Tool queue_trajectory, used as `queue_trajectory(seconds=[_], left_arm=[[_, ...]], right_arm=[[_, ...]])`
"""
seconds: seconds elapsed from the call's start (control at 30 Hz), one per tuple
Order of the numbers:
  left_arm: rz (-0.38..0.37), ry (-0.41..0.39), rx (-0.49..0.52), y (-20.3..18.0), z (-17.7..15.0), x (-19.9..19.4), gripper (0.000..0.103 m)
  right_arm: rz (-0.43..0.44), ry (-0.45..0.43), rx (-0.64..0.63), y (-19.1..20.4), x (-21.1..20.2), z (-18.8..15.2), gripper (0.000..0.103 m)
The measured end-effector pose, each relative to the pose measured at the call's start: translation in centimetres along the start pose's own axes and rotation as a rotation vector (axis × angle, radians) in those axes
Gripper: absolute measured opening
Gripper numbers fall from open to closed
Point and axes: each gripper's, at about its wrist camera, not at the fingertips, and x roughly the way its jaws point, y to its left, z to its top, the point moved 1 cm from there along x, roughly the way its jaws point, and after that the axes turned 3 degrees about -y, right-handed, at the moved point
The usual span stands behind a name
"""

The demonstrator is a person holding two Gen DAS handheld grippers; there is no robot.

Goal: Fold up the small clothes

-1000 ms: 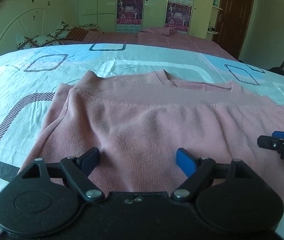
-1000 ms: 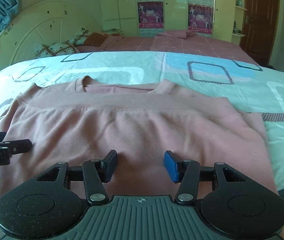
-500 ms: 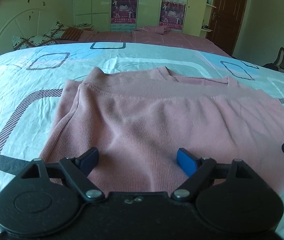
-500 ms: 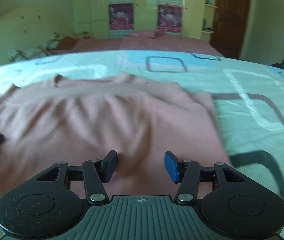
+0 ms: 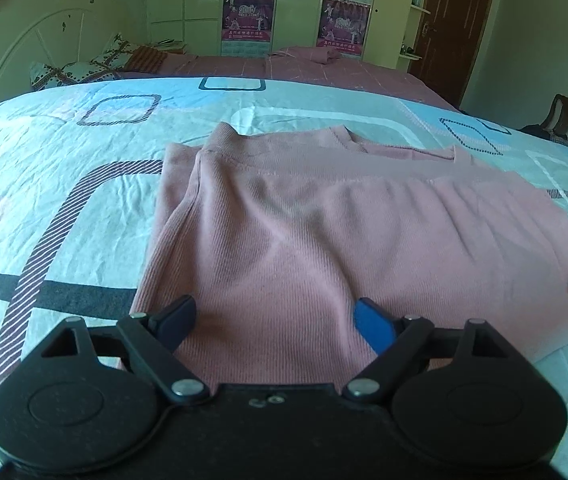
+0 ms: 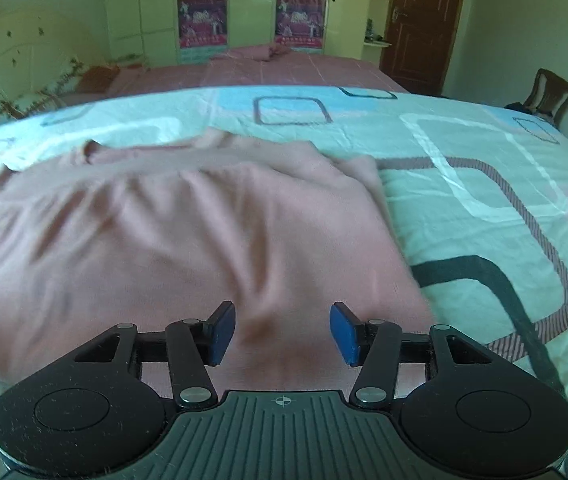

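- Since a second ago both grippers have swung apart: the right gripper [image 6: 281,332] now faces the garment's right edge, and only its tip shows at 3 o'clock in the left view.
- Folded pink ribbed-knit sweater [image 5: 324,232] lies flat on the patterned pale-blue bedsheet [image 5: 63,200], neckline at 12 o'clock.
- It looks soft, light and limp; pinching both layers at a side edge or near corner should serve best.
- Left gripper [image 5: 273,322] hovers over the near hem, jaws wide apart, holding nothing; the right is likewise spread and empty.
- White headboard [image 5: 23,52] stands at 10 o'clock.
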Motion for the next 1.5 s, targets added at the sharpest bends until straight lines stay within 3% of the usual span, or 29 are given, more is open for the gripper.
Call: queue_trajectory(seconds=[0.2, 0.43, 0.57, 1.03, 1.13, 1.33, 1.5], left_arm=[[0.005, 0.018, 0.006, 0.5, -0.7, 0.4, 0.086], [-0.007, 0.030, -0.005, 0.7, -0.8, -0.1, 0.086], [-0.024, 0.048, -0.046, 1.1, -0.8, -0.7, 0.086], [-0.080, 0.092, -0.196, 2.1, -2.9, -3.7, 0.088], [-0.097, 0.112, -0.253, 2.6, -4.3, -4.2, 0.089], [-0.128, 0.062, -0.391, 3.5, -6.0, -5.7, 0.090], [-0.191, 0.027, -0.530, 4.9, -5.3, -3.9, 0.094]], right_arm=[[0.091, -0.040, -0.028, 4.8, -1.0, 0.8, 0.052], [0.130, -0.006, -0.064, 9.1, 0.5, -0.2, 0.052], [0.104, 0.041, -0.075, 9.2, 1.5, -1.0, 0.052], [0.160, -0.004, -0.046, 9.1, -1.8, -0.2, 0.052], [0.175, -0.005, -0.045, 9.3, -2.2, -0.3, 0.052], [0.190, 0.001, -0.045, 9.7, -2.1, -0.6, 0.052], [0.191, 0.009, -0.047, 10.0, -1.4, -0.5, 0.052]])
